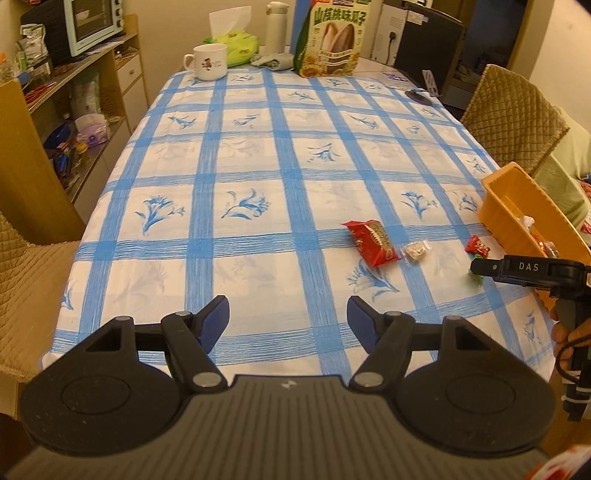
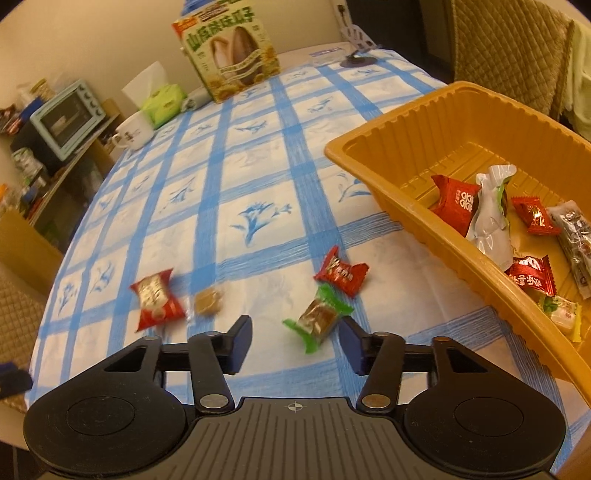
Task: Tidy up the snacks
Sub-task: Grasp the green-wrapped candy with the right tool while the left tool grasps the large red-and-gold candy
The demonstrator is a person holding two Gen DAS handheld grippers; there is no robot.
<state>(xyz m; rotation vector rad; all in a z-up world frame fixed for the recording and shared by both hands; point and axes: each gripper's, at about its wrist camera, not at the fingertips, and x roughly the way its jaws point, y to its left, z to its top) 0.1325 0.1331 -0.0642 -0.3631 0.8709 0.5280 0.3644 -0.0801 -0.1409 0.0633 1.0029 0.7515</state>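
An orange tray [image 2: 417, 192] at the table's right edge holds several wrapped snacks; it also shows in the left wrist view [image 1: 502, 206]. Loose on the blue-checked cloth lie a large red packet [image 2: 157, 299] [image 1: 373, 242], a small clear-wrapped candy [image 2: 208, 301] [image 1: 416, 251], a small red candy [image 2: 341, 273] [image 1: 477, 246] and a green-wrapped candy [image 2: 319, 317]. My right gripper [image 2: 295, 341] is open and empty, just before the green candy, which lies by its right finger. My left gripper [image 1: 288, 323] is open and empty over bare cloth, well left of the snacks.
A sunflower-seed bag [image 1: 332, 40], a white mug [image 1: 208, 61], a green tissue pack [image 1: 236, 46] and a white flask [image 1: 276, 27] stand at the far end. A phone stand [image 1: 424, 88] is far right. Chairs [image 1: 513, 114] flank the table; shelves [image 1: 74, 92] stand left.
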